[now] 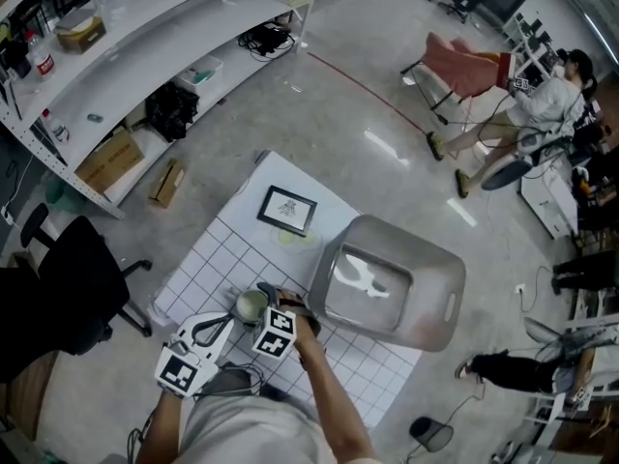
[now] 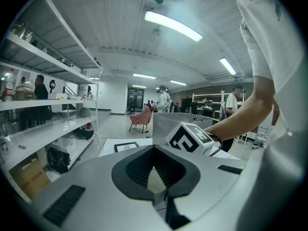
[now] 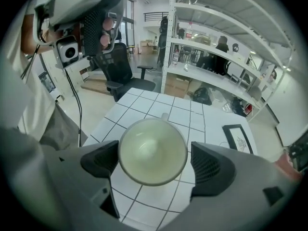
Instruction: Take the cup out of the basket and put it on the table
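- The cup (image 3: 152, 150) is out of the basket (image 1: 440, 288). It stands upright with its mouth up on the gridded table (image 1: 218, 259), just left of the basket's near corner.
- In the right gripper view its handle points away from the camera, so the round sides are free for the jaws.
- The right gripper (image 3: 155, 163) points down over the cup, with one pad on each side of the rim. Its jaws are parted: the left pad (image 3: 102, 160) is at the rim or just off it, and a thin gap shows on the other side. That looks like a loose straddle rather than a clamp.
- No view shows the cup's base clearly. Judging by how level it sits against the grid, it probably rests on the cloth.
- The left gripper (image 2: 154, 153) has its jaw tips together with nothing between them. It is held low and close to the person's body, to the left of the cup. It seems to be parked there to keep clear of the cup — it has no evident part in the placing.
- A framed picture (image 1: 287, 210) lies farther along the table, well apart from the cup, so the spot chosen has open cloth around it.
- The task looks close to done. What probably remains is to lift the right gripper straight up, so that neither pad catches the rim and tips the cup.
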